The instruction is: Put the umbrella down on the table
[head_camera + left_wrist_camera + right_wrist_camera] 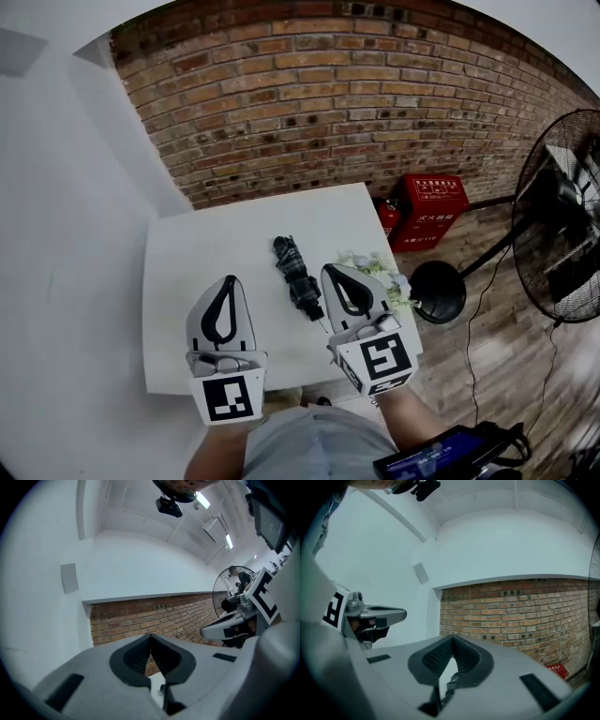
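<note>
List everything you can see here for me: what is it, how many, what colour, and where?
table: 1, white, centre, by the brick wall
umbrella: 1, dark, folded, lying on the table
flowers: 1 bunch, white and green, table's right edge
box: 1, red, on the floor by the wall
fan: 1, black, standing at the right
left tongs: 1, pale grey, shut, empty, left of the umbrella
right tongs: 1, pale grey, shut, empty, right of the umbrella

Brick wall (328,103), fan (562,216), red box (433,208).
</note>
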{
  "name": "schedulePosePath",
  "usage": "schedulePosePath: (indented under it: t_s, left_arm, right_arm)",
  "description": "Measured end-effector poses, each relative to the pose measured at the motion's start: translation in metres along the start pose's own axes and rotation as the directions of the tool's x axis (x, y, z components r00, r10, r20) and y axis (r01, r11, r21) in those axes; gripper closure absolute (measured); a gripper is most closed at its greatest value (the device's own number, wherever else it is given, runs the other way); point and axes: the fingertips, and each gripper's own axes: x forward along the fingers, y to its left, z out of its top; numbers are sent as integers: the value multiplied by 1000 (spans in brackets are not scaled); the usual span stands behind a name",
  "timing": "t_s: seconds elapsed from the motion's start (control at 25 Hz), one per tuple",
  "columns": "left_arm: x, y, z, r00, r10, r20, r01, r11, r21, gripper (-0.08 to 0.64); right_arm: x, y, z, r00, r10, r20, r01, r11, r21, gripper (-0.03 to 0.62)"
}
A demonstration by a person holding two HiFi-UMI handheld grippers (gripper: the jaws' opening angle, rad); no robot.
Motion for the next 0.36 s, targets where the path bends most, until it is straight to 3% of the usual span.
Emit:
schedulePosePath:
  t_s: [0.36]
  left_arm:
    - [2,-5,-1,1000,-11,2,11,1000,11,558]
  right_arm:
    - [0,-4,-2,1000,-2,0,2,1000,-4,588]
